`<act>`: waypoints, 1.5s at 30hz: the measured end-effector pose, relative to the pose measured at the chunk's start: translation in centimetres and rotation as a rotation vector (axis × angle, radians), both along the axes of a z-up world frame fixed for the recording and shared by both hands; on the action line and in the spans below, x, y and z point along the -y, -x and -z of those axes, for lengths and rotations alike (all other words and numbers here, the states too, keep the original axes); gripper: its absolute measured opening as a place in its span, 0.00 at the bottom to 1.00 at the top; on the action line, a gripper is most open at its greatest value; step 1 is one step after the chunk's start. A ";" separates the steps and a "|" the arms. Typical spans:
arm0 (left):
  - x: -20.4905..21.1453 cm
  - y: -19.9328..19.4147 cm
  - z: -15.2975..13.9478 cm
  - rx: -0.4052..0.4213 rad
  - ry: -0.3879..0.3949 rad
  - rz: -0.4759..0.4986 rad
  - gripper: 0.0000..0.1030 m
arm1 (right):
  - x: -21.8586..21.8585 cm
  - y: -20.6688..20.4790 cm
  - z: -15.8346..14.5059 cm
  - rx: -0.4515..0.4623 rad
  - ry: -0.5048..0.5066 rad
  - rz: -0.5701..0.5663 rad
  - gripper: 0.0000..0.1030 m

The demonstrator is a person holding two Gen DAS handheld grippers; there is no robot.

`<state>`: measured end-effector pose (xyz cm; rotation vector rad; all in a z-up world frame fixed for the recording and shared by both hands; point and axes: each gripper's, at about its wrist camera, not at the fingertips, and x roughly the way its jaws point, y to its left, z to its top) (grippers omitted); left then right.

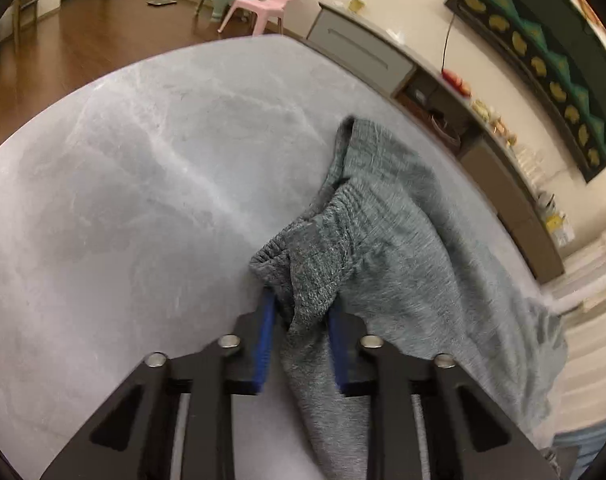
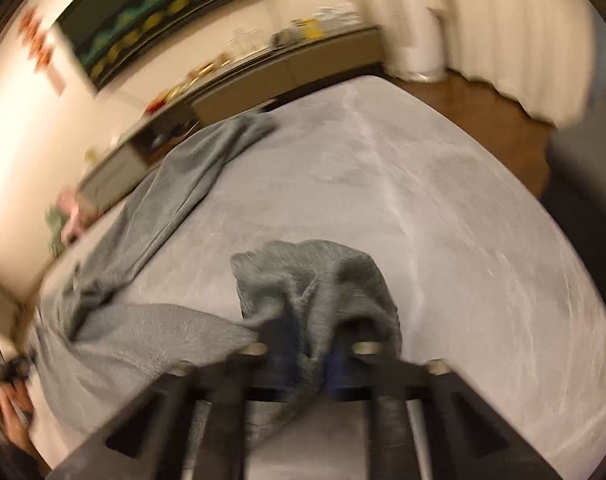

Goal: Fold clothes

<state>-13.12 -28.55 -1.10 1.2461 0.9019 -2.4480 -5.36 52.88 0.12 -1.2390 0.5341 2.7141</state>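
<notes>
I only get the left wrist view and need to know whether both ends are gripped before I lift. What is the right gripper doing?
Observer: The right gripper is shut on a bunched fold of the grey garment.
Operator: Where does the rest of the cloth go from there?
Observer: One long section stretches flat toward the far table edge.
Operator: Any room beside it?
Observer: Bare grey tabletop lies to the right of the bunch, and that view is blurred.

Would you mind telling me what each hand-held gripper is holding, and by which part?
Both grip the grey garment. The left hand-held gripper pinches a bunched fold beside its elastic waistband; the right hand-held gripper pinches another bunched fold, though blur hides which part.
</notes>
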 end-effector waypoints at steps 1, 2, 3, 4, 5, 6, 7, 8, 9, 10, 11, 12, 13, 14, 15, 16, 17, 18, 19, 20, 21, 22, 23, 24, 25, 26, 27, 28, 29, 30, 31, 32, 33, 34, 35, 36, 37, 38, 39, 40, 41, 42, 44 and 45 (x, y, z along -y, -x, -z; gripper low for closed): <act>0.7 -0.6 -1.0 -0.047 -0.024 -0.040 0.17 | 0.8 0.2 -1.7 -0.060 -0.074 -0.019 0.07; 1.6 -1.6 -2.2 -0.097 -0.058 -0.083 0.17 | 1.7 0.2 -3.6 -0.126 -0.145 -0.038 0.07; 2.2 -2.6 -2.8 -0.134 -0.085 -0.115 0.17 | 2.7 -0.5 -5.8 -0.218 -0.193 -0.061 0.07; 3.0 -3.7 -3.7 -0.174 -0.101 -0.150 0.17 | 3.8 -1.8 -8.3 -0.344 -0.195 -0.111 0.07; 3.7 -4.5 -4.3 -0.188 -0.081 -0.171 0.17 | 4.6 -2.6 -9.7 -0.436 -0.170 -0.170 0.08; 4.3 -5.1 -4.8 -0.192 -0.061 -0.189 0.17 | 4.8 -2.3 -9.6 -0.444 -0.140 -0.196 0.11; 4.7 -5.1 -4.2 -0.149 -0.044 -0.196 0.18 | 4.3 -0.9 -7.9 -0.370 -0.082 -0.201 0.31; 5.1 -5.0 -3.5 -0.103 -0.029 -0.203 0.18 | 3.8 0.6 -6.2 -0.295 -0.025 -0.205 0.66; 5.4 -5.0 -2.3 -0.051 -0.033 -0.209 0.18 | 3.3 2.1 -4.5 -0.220 0.032 -0.209 0.74; 5.7 -5.0 -1.6 -0.032 -0.048 -0.215 0.18 | 2.6 3.3 -3.0 -0.153 0.085 -0.201 0.74; 6.0 -5.2 -1.1 -0.025 -0.062 -0.224 0.18 | 1.5 3.5 -2.0 -0.107 0.124 -0.160 0.74; 6.2 -5.4 -0.7 -0.020 -0.075 -0.231 0.18 | 0.5 3.7 -0.9 -0.061 0.163 -0.119 0.74; 6.3 -5.6 -0.6 -0.026 -0.076 -0.228 0.18 | -0.6 3.9 0.2 -0.015 0.202 -0.078 0.74; 6.2 -5.7 -0.7 -0.029 -0.068 -0.224 0.18 | -1.5 4.0 1.0 0.019 0.230 -0.046 0.74; 6.1 -5.8 -0.8 -0.030 -0.059 -0.220 0.18 | -1.9 4.0 1.1 0.022 0.226 -0.037 0.74; 5.7 -5.6 -0.9 -0.026 -0.039 -0.211 0.18 | -2.2 3.9 1.3 0.025 0.222 -0.028 0.74; 5.4 -5.3 -1.0 -0.022 -0.019 -0.202 0.18 | -2.6 4.0 1.4 0.029 0.213 -0.020 0.74; 5.1 -5.1 -1.1 -0.018 -0.001 -0.193 0.18 | -2.8 4.3 1.6 0.033 0.189 -0.016 0.74; 5.0 -4.6 -1.1 -0.016 0.015 -0.185 0.19 | -3.1 4.7 1.7 0.037 0.167 -0.010 0.74; 4.8 -4.2 -1.0 -0.014 0.028 -0.178 0.19 | -3.3 5.2 1.9 0.041 0.151 -0.001 0.74; 4.7 -4.4 -1.3 -0.015 0.034 -0.172 0.19 | -3.6 5.7 2.2 0.046 0.141 0.007 0.74; 4.5 -4.5 -1.6 -0.017 0.039 -0.162 0.19 | -3.7 6.2 2.6 0.055 0.150 0.006 0.74; 4.5 -4.7 -1.8 -0.019 0.046 -0.156 0.19 | -3.7 6.6 3.1 0.071 0.171 -0.008 0.74; 4.5 -4.9 -1.9 -0.022 0.054 -0.150 0.19 | -3.5 7.0 3.5 0.087 0.188 -0.024 0.73; 4.5 -5.0 -2.1 -0.025 0.061 -0.145 0.19 | -3.0 7.3 3.8 0.103 0.189 -0.042 0.55; 4.5 -5.2 -2.2 -0.028 0.068 -0.139 0.19 | -2.6 7.2 3.4 0.105 0.170 -0.053 0.17; 4.6 -5.4 -2.3 -0.031 0.072 -0.136 0.19 | -2.3 6.6 2.2 0.083 0.147 -0.057 0.04; 5.0 -5.7 -2.3 -0.039 0.057 -0.148 0.19 | -1.9 6.1 1.0 0.060 0.124 -0.060 0.04; 5.4 -5.9 -2.2 -0.047 0.042 -0.160 0.18 | -1.8 5.2 -0.7 0.019 0.130 -0.067 0.04; 5.9 -6.1 -2.1 -0.053 0.022 -0.175 0.19 | -2.4 3.3 -3.7 -0.074 0.214 -0.079 0.04; 6.2 -6.0 -1.9 -0.050 -0.001 -0.184 0.19 | -2.9 1.7 -6.3 -0.155 0.276 -0.086 0.04; 6.5 -5.9 -1.8 -0.046 -0.023 -0.192 0.19 | -3.4 1.1 -7.9 -0.202 0.280 -0.078 0.04; 6.7 -5.8 -1.6 -0.043 -0.043 -0.201 0.19 | -3.8 0.6 -9.5 -0.248 0.284 -0.071 0.04; 6.7 -5.4 -1.5 -0.039 -0.048 -0.210 0.19 | -4.3 0.0 -11.2 -0.294 0.288 -0.063 0.04; 6.4 -4.9 -1.6 -0.030 -0.031 -0.210 0.19 | -4.8 0.1 -12.3 -0.324 0.278 -0.045 0.04; 6.2 -4.5 -1.6 -0.022 -0.015 -0.211 0.19 | -5.2 2.0 -11.5 -0.301 0.233 -0.005 0.04; 5.9 -4.0 -1.6 -0.012 0.005 -0.212 0.19 | -5.5 4.0 -10.0 -0.260 0.204 0.015 0.06; 5.4 -3.6 -1.7 0.002 0.037 -0.209 0.19 | -5.6 6.1 -8.2 -0.215 0.174 0.024 0.21; 5.0 -3.5 -1.7 0.011 0.059 -0.203 0.19 | -5.5 8.1 -5.8 -0.152 0.146 0.004 0.36; 4.6 -3.3 -1.8 0.017 0.077 -0.197 0.19 | -5.5 9.4 -3.0 -0.065 0.130 -0.012 0.62; 4.4 -3.4 -2.0 0.013 0.082 -0.190 0.19 | -5.5 10.4 -0.5 0.013 0.122 -0.023 0.62; 4.2 -3.4 -2.1 0.009 0.086 -0.184 0.19 | -6.0 10.2 0.9 0.061 0.146 -0.023 0.62; 4.2 -3.4 -2.3 0.006 0.096 -0.173 0.19 | -7.1 8.9 1.6 0.081 0.197 -0.027 0.62; 4.2 -3.4 -2.2 0.008 0.097 -0.171 0.19 | -7.5 8.3 1.7 0.083 0.198 -0.023 0.62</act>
